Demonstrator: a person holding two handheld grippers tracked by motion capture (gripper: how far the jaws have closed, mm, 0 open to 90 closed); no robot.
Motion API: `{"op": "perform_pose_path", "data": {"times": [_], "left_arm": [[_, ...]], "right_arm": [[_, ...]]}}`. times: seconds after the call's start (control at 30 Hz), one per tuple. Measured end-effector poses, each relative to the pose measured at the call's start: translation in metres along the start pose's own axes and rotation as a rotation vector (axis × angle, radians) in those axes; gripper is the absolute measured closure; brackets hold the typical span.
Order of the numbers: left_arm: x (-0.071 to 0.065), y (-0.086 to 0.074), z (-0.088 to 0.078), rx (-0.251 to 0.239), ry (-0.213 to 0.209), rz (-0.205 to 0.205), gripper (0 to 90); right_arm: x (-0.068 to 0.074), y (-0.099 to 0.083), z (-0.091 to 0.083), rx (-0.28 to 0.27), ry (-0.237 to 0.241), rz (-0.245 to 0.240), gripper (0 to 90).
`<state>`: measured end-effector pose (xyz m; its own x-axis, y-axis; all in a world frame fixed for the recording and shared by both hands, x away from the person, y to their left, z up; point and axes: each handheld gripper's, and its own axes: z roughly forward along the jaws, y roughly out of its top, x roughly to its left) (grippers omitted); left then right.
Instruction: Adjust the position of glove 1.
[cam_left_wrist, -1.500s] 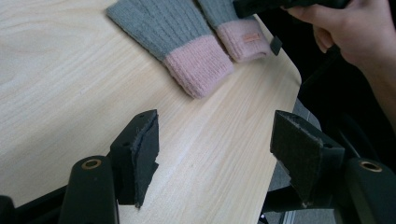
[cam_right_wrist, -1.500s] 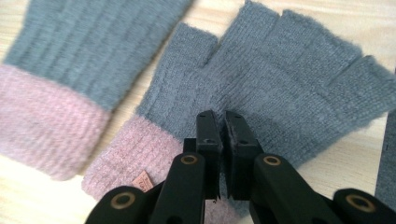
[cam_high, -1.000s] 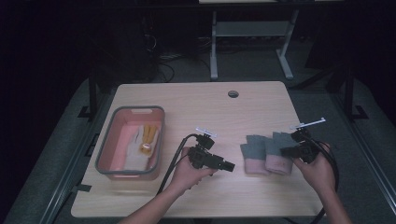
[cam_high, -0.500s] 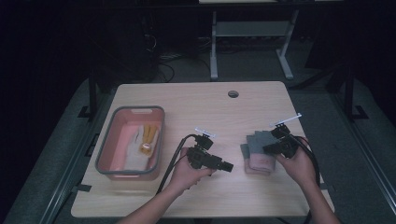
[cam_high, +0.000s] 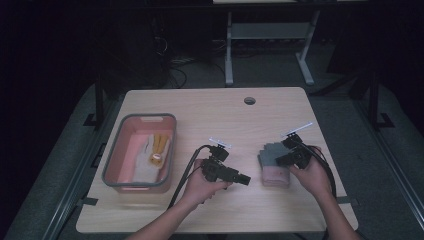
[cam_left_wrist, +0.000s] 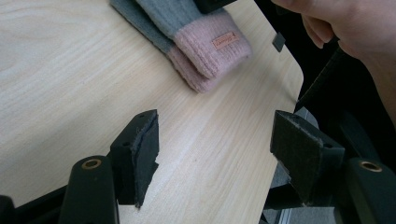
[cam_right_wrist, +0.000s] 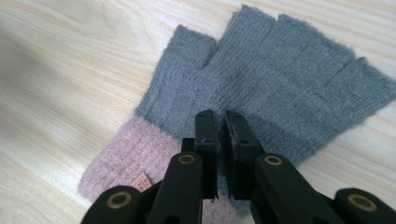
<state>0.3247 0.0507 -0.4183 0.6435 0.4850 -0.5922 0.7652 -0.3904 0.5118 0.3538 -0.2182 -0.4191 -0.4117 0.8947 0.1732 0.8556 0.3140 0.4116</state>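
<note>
Gloves (cam_right_wrist: 261, 88), grey fingerless with pink cuffs, lie stacked flat on the wooden surface (cam_high: 210, 115), right of centre. Right tool (cam_right_wrist: 221, 122) sits over the grey palm, jaws nearly together, nothing visibly pinched between them. Left tool (cam_left_wrist: 212, 140) hovers just left of the gloves, jaws wide, bare wood between them. Pink bin (cam_high: 112, 170) at far left holds a pale glove (cam_high: 145, 160).

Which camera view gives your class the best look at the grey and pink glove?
The right gripper view: the glove lies flat, with all its grey finger stubs and pink cuff in close view. The left gripper view shows mainly the pink cuff and its label. In the high view the glove is small and partly covered by the right gripper.
</note>
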Motion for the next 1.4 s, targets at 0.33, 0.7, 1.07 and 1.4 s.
{"op": "perform_pose_path", "data": {"times": [0.33, 0.7, 1.07, 1.4], "left_arm": [[0.001, 0.002, 0.01, 0.012, -0.004, -0.007, 32.9], [0.002, 0.013, 0.028, -0.014, 0.005, -0.067, 33.4], [0.002, 0.021, 0.048, -0.049, 0.012, -0.105, 34.6], [0.005, 0.024, 0.07, -0.037, 0.014, -0.148, 34.4]], "right_arm": [[-0.005, -0.006, -0.001, -0.031, 0.025, 0.026, 74.8], [-0.022, -0.02, -0.015, -0.089, 0.074, 0.095, 58.7], [-0.035, -0.033, -0.016, -0.129, 0.103, 0.159, 53.2], [-0.042, -0.038, -0.006, -0.13, 0.148, 0.202, 48.9]]}}
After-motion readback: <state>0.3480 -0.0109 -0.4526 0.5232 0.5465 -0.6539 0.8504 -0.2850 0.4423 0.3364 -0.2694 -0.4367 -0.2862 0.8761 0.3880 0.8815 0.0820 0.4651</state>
